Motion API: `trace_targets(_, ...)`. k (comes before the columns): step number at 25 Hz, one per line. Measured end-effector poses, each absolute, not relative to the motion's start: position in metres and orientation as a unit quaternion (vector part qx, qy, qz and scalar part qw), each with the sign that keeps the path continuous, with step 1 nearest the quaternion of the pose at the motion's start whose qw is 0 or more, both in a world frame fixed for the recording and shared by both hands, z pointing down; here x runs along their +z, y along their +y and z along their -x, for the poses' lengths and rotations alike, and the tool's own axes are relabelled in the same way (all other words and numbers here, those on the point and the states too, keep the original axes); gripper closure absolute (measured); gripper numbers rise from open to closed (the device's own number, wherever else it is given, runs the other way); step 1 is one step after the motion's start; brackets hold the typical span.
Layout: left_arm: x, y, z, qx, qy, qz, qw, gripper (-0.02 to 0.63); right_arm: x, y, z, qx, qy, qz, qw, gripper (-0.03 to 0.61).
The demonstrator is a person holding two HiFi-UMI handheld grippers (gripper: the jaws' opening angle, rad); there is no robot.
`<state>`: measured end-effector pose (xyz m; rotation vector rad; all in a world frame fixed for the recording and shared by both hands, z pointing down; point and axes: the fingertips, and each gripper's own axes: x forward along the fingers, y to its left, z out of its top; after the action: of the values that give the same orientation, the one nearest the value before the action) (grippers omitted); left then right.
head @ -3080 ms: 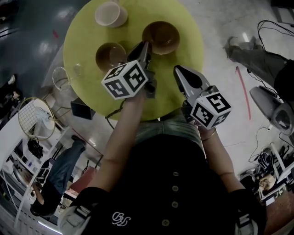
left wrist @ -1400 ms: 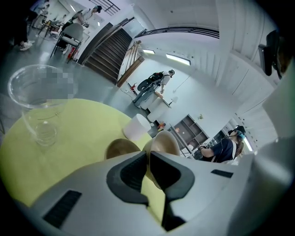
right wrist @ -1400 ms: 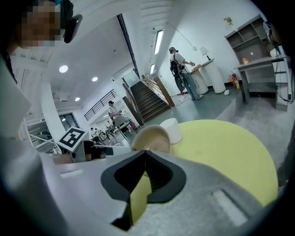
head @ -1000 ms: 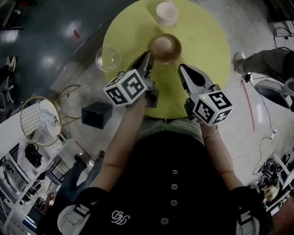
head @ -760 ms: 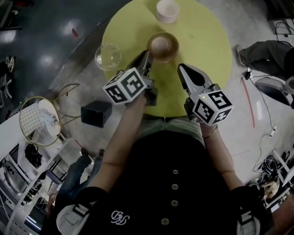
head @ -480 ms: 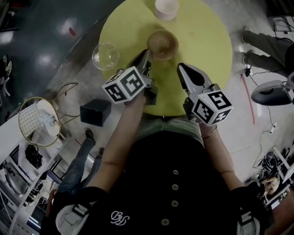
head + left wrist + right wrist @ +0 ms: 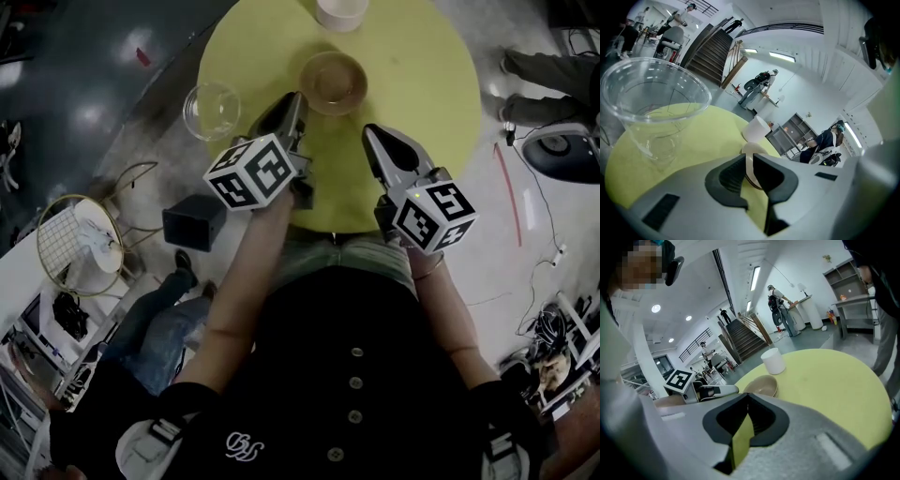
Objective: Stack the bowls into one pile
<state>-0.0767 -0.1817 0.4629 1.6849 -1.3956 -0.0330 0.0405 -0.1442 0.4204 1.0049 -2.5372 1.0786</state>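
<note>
The brown bowls [image 7: 332,82] sat nested in one pile mid-table, just beyond both grippers and touching neither. The left gripper [image 7: 292,101] and right gripper [image 7: 370,134] each had their jaws closed on nothing. A clear bowl [image 7: 212,110] stood at the table's left edge and a smooth white cup [image 7: 340,11] at the far side. The round table [image 7: 412,84] was matte yellow-green, on a glossy grey floor [image 7: 84,103].

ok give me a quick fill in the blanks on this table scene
The yellow-green table is ___ in shape.
The clear bowl sits at its ___ edge.
The ___ cup stands beyond the stacked brown bowls.
The left tongs and right tongs hold ___.
Missing: round; left; white; nothing
</note>
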Motion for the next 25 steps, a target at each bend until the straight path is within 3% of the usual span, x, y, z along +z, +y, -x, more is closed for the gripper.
trace_targets(10,0.449,-0.179,0.078,-0.012,-0.541,-0.719,0.436,0.578,0.41,-0.146,-0.028,0.338,-0.87,-0.349,0.088,0.578)
trace_targets(25,0.373,-0.174,0.057,-0.006,-0.433,-0.841,0.324,0.578,0.368,-0.144,-0.018,0.284,-0.868,-0.403,0.06,0.578)
